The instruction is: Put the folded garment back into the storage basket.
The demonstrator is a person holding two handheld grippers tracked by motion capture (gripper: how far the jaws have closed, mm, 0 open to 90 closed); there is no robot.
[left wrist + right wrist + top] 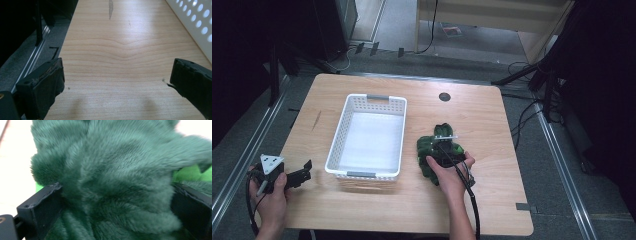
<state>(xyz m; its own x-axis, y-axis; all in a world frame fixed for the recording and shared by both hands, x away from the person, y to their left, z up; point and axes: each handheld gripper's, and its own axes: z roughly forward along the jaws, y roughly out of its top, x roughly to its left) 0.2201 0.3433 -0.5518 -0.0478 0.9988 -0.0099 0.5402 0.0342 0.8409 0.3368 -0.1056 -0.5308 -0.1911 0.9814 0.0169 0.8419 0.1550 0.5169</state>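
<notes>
A dark green plush toy (428,150) lies on the wooden table (492,120), right of a white perforated basket (340,140). My right gripper (443,150) is pressed down onto the toy, a hand wrapped around it. In the right gripper view the fur (112,182) bulges between the two jaws, which stand wide apart on either side of it; the gripper (116,202) is open. My left gripper (306,171) is held low at the table's front left corner, open, with bare wood between its fingers (116,80). The basket holds nothing.
The basket's wall (197,20) runs close along the right of the left gripper. A round cable hole (444,96) sits at the back of the table. The table's left edge and floor rails (37,57) lie just beside the left gripper.
</notes>
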